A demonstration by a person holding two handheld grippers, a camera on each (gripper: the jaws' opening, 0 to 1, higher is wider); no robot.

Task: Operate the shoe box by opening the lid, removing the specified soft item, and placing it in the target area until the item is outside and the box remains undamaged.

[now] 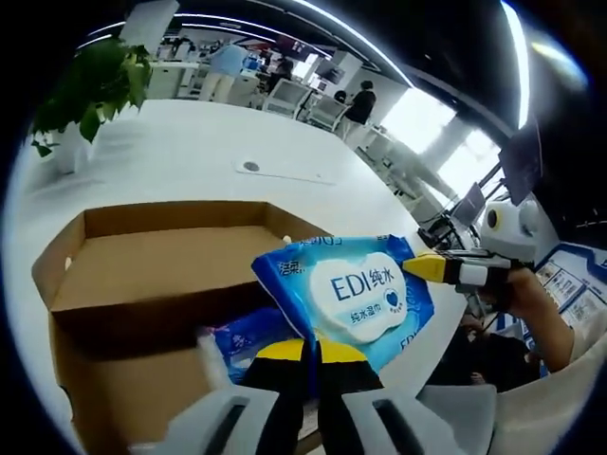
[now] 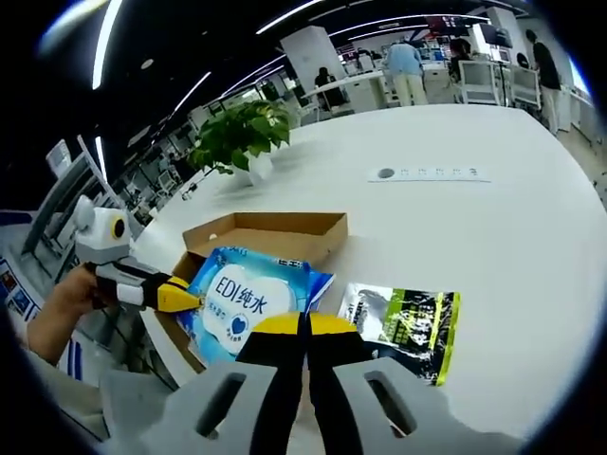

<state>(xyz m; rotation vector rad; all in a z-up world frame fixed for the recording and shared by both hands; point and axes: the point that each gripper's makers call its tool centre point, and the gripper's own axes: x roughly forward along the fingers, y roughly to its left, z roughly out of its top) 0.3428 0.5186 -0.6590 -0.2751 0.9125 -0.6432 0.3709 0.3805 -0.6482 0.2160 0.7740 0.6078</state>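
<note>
A blue-and-white wet-wipe pack [image 1: 356, 294] hangs over the near side of the open cardboard shoe box [image 1: 142, 270]. My left gripper [image 1: 308, 353] is shut on the pack's lower edge. The right gripper [image 1: 422, 266], held in a hand, comes in from the right and pinches the pack's far corner. In the right gripper view the pack [image 2: 242, 299] sits in front of the box [image 2: 275, 230]. My right gripper [image 2: 304, 327] is shut at its near edge, and the left gripper [image 2: 185, 299] grips its left side. Another blue pack [image 1: 245, 334] lies in the box.
A green-and-black pouch [image 2: 403, 322] lies on the white table [image 2: 474, 237] to the right of the box. A potted plant [image 2: 237, 133] stands behind the box. A socket strip [image 2: 436, 173] is set in the tabletop. Desks, chairs and people are far behind.
</note>
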